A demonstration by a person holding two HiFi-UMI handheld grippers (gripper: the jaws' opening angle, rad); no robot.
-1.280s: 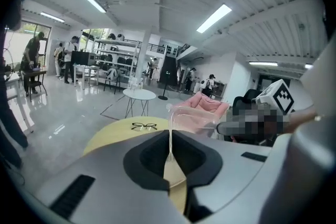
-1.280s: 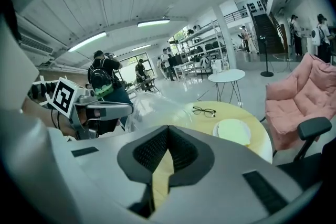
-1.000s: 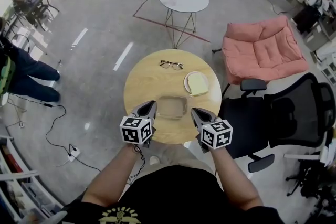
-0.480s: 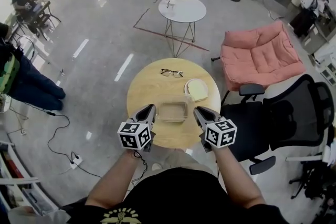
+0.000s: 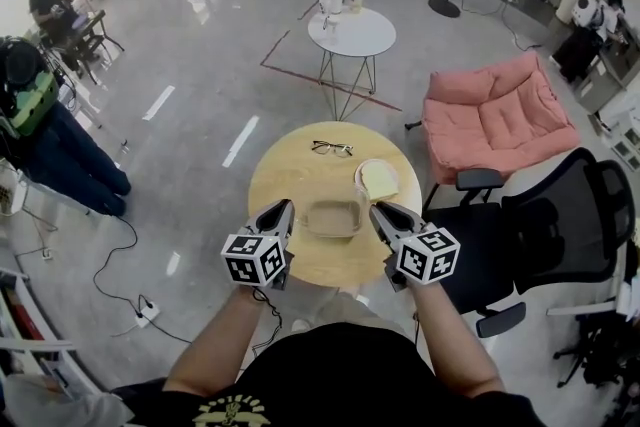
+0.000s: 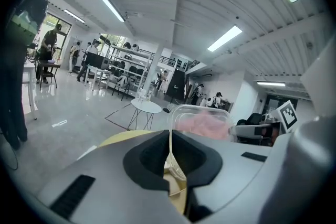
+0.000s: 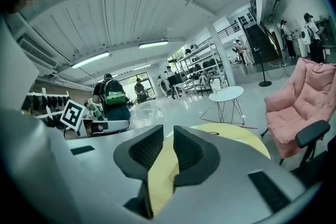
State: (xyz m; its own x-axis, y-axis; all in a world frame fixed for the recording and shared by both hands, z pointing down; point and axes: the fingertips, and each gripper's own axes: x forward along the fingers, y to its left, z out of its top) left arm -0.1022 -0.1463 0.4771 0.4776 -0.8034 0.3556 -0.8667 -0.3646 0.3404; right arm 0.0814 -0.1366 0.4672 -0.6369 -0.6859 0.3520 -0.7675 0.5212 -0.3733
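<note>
Clear plastic box (image 5: 333,217) was over the wooden table (image 5: 290,165). The left gripper (image 5: 283,208) clamped its rim; the right gripper (image 5: 376,210) stood beside it, jaws slightly apart and empty.

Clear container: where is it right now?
The clear container is at the head view's centre, over the round table, its left wall pinched by the left gripper.

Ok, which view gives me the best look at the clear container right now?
Head view: the whole clear container shows from above, over the round table, between the left gripper and right gripper. The left gripper view shows only its rim, pinched in shut jaws; the right gripper view, a faint edge beside open jaws.
</note>
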